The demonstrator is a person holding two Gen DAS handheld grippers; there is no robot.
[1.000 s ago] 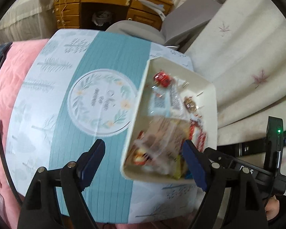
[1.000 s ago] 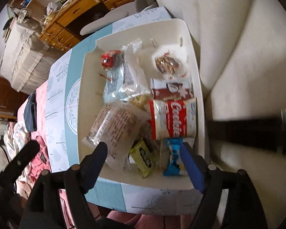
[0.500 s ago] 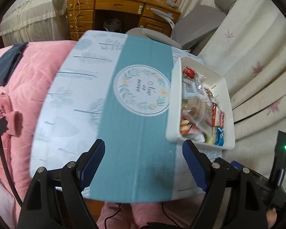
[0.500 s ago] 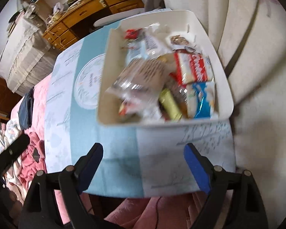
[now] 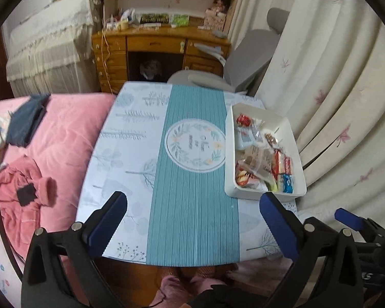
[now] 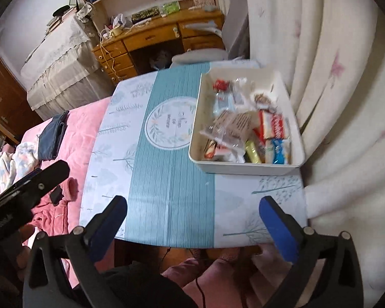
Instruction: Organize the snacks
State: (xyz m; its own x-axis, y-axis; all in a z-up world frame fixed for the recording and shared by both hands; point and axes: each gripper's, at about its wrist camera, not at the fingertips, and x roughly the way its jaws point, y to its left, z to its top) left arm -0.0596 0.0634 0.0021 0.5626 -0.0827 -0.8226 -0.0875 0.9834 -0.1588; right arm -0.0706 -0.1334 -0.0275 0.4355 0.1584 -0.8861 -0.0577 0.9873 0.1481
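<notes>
A white bin (image 5: 229, 154) (image 6: 243, 170) stands at the right side of the table, filled with several wrapped snacks: a red candy (image 5: 243, 120), a red Cookie pack (image 6: 273, 128), a blue pack (image 6: 278, 151) and a clear bag (image 6: 233, 125). My left gripper (image 5: 192, 220) is open and empty, held back over the table's near edge. My right gripper (image 6: 192, 220) is open and empty, also near the front edge, well short of the bin.
The table (image 5: 187, 205) has a teal and pale blue cloth. A pink bed (image 5: 59, 133) with clothes lies left. Cream curtains (image 5: 333, 102) hang right. A wooden desk (image 5: 161, 48) and a grey chair (image 5: 243, 69) stand behind.
Both grippers have pulled back and up from over the bin toward the table's near edge. The bin and snacks now sit farther away. Both grippers stay open.
</notes>
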